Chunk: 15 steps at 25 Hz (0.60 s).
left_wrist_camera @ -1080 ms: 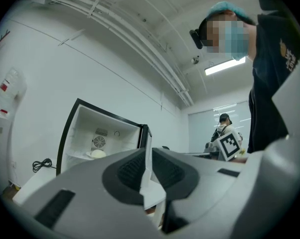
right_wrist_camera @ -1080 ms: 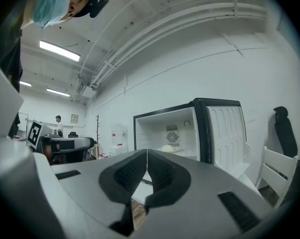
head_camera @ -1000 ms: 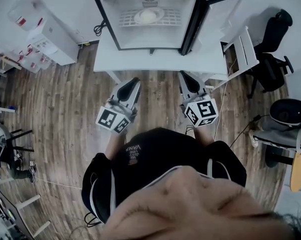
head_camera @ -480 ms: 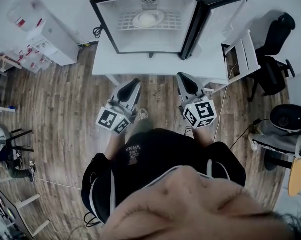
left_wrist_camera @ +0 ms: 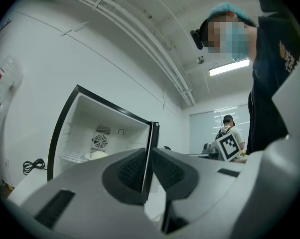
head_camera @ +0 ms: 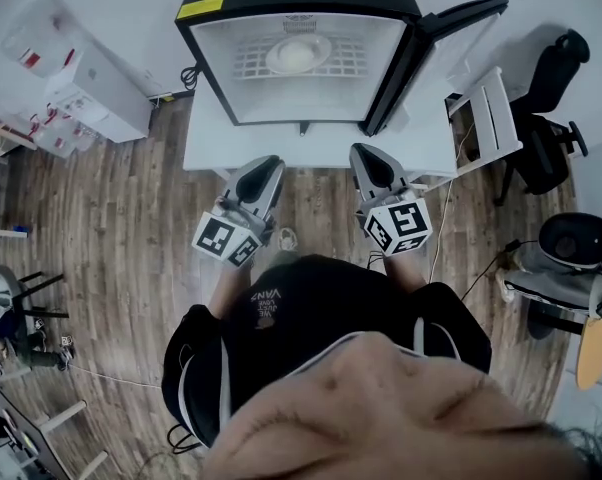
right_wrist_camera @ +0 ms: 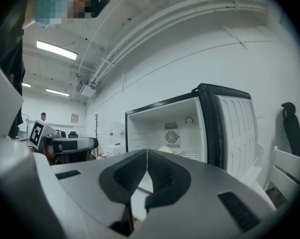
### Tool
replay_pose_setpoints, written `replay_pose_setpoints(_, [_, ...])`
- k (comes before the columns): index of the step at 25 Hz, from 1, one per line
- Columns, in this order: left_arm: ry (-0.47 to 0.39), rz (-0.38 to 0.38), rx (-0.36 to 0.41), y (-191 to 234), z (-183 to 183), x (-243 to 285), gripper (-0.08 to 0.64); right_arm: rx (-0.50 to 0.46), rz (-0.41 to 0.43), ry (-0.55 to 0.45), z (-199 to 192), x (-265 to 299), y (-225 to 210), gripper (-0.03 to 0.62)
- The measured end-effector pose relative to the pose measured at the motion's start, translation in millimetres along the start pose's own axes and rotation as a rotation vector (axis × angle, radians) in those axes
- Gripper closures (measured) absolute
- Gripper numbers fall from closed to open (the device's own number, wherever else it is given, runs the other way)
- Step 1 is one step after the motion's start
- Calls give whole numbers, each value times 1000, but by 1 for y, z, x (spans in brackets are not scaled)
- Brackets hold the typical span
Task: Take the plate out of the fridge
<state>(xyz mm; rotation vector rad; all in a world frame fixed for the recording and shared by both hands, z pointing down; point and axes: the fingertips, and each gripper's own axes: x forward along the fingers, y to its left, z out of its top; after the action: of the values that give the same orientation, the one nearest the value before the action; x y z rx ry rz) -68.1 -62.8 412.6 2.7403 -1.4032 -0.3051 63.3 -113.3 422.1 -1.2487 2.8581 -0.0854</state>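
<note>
A small black fridge point(head_camera: 206, 68) stands open on a white table point(head_camera: 321, 138), its door point(head_camera: 436, 38) swung out to the right. Inside, a pale plate point(head_camera: 298, 54) rests on the wire shelf point(head_camera: 251, 63); it also shows as the plate point(left_wrist_camera: 97, 155) in the left gripper view and the plate point(right_wrist_camera: 167, 150) in the right gripper view. My left gripper point(head_camera: 264, 163) and right gripper point(head_camera: 366, 153) hover side by side in front of the table, well short of the fridge. Both point at it with jaws together and nothing held. The same closed pose appears for the left gripper point(left_wrist_camera: 149, 156) and the right gripper point(right_wrist_camera: 147, 153).
A white cabinet point(head_camera: 96, 83) stands at the left. A white chair point(head_camera: 491, 108) and a black office chair point(head_camera: 546, 78) sit to the right of the open door. Wooden floor lies between me and the table. Another person point(left_wrist_camera: 227, 128) stands far back in the room.
The fridge sits slightly lower and larger in the head view, and both grippers have edged a little toward the table. Their jaws have not changed.
</note>
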Motion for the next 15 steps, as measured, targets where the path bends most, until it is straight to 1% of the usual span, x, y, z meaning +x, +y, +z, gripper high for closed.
replay_pose_setpoints(6, [4, -26, -6, 30, 2, 16, 511, 1, -17, 1, 1, 32, -6, 580])
replay_pose_setpoints(15, [10, -73, -16, 76, 6, 37, 511, 2, -75, -6, 3, 73, -15, 580])
